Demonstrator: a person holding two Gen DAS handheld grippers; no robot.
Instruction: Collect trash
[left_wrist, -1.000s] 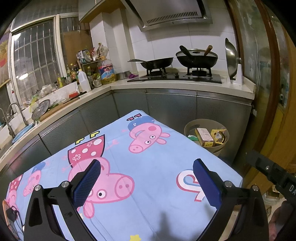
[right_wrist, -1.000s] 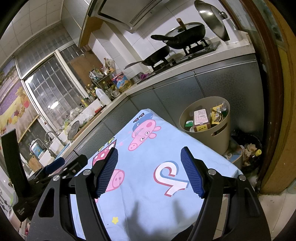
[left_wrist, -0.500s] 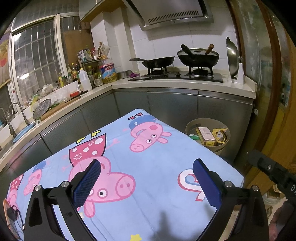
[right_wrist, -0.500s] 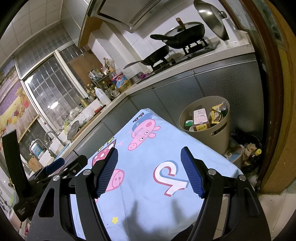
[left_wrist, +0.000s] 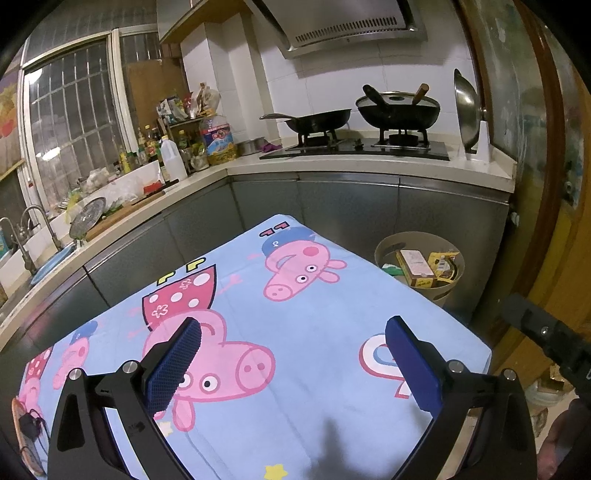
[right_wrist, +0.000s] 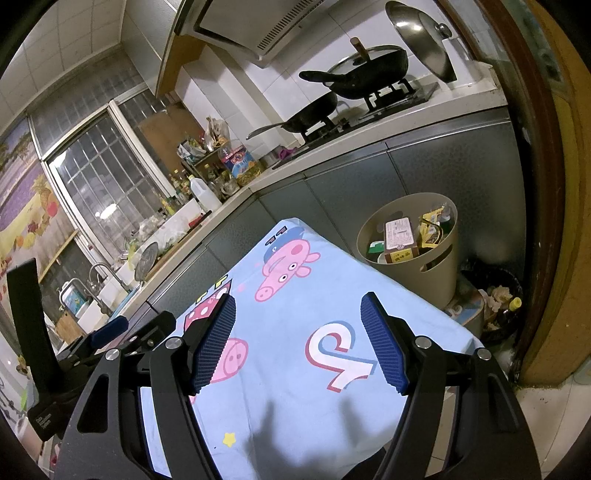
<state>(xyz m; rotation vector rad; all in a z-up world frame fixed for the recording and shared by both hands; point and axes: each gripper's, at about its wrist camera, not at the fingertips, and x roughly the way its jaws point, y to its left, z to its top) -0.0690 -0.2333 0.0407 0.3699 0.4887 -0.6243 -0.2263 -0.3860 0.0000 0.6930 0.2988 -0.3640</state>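
A beige bin (left_wrist: 448, 286) (right_wrist: 439, 266) stands on the floor past the table's far right corner, against the grey cabinets. Inside lie a brown carton (left_wrist: 415, 263) (right_wrist: 399, 236), a yellow wrapper (left_wrist: 445, 263) (right_wrist: 430, 229) and a green scrap. My left gripper (left_wrist: 293, 334) hovers open over the cartoon-pig tablecloth (left_wrist: 314, 332), nothing between its blue pads. My right gripper (right_wrist: 299, 312) is open too, empty above the same cloth (right_wrist: 295, 332). I see no loose trash on the cloth. The left gripper's body (right_wrist: 110, 332) shows at the lower left of the right wrist view.
An L-shaped counter runs behind the table with a sink (left_wrist: 48, 258), bottles and a hob bearing two black pans (left_wrist: 399, 110). A dark bag of rubbish (right_wrist: 495, 295) lies on the floor right of the bin, beside a wooden door frame (right_wrist: 546, 221).
The left wrist view has shifted slightly, so the scene sits a little higher and to the right. Both grippers stay open and empty; the right one has not moved.
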